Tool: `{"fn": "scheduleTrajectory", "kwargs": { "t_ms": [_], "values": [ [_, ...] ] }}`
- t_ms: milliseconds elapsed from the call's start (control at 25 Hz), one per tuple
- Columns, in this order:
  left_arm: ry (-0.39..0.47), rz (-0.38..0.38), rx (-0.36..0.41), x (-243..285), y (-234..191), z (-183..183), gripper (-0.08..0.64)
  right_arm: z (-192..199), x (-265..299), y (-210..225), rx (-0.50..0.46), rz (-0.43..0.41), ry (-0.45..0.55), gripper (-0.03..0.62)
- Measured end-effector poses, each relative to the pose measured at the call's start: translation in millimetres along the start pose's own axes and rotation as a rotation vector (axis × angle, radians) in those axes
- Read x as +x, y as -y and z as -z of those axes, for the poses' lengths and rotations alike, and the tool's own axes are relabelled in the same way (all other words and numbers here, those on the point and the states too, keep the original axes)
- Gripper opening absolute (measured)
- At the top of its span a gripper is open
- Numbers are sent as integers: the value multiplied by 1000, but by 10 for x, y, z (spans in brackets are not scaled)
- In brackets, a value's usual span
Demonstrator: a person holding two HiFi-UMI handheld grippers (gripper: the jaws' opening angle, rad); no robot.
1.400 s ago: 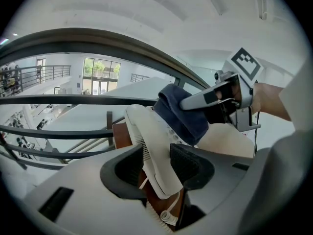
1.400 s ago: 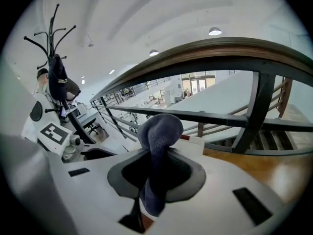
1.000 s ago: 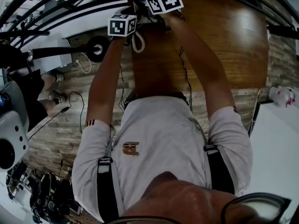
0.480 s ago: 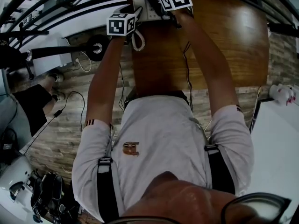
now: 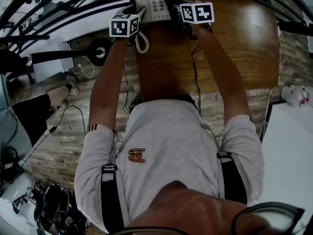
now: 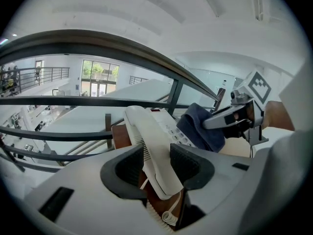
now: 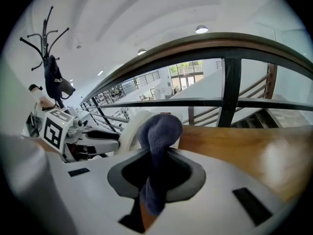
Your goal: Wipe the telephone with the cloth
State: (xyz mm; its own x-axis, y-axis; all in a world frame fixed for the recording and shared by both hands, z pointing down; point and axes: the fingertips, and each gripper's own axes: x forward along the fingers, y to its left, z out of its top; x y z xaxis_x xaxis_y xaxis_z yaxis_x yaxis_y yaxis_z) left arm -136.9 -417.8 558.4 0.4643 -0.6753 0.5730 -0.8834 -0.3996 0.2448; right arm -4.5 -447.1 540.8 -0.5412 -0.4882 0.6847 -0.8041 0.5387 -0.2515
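Observation:
A white telephone [image 5: 152, 2] stands at the far end of the wooden table [image 5: 234, 48], its coiled cord [image 5: 142, 42] hanging off the left edge. In the left gripper view my left gripper [image 6: 156, 166] is shut on the white handset [image 6: 149, 141], which lies along the left of the keypad [image 6: 174, 132]. My right gripper [image 7: 156, 173] is shut on a dark blue cloth [image 7: 157, 136]. The cloth [image 6: 201, 126] rests bunched on the telephone's right side, over the keypad edge. In the head view the left gripper [image 5: 128, 24] and right gripper [image 5: 190, 10] flank the telephone.
A dark metal railing [image 7: 230, 89] runs just behind the table's far edge. Cables [image 5: 80, 106] lie on the plank floor at the left, where a person's legs [image 5: 44, 106] show. A white surface [image 5: 293, 151] with a small bottle [image 5: 292, 98] stands at the right. A coat rack [image 7: 49, 48] is far left.
My right gripper with the cloth has slid rightward and toward me across the telephone, uncovering more of the keypad. The left gripper has stayed nearly still on the handset.

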Motion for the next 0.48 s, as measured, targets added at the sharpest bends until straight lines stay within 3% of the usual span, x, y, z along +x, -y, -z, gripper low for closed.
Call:
{"fn": "scheduleTrajectory", "kwargs": {
  "t_ms": [280, 480],
  "values": [
    [11, 0, 3, -23, 21, 5, 181, 89, -27, -703, 6, -141, 24, 80],
    [13, -9, -8, -54, 28, 6, 179, 152, 141, -1013, 48, -194, -8, 80]
  ]
}}
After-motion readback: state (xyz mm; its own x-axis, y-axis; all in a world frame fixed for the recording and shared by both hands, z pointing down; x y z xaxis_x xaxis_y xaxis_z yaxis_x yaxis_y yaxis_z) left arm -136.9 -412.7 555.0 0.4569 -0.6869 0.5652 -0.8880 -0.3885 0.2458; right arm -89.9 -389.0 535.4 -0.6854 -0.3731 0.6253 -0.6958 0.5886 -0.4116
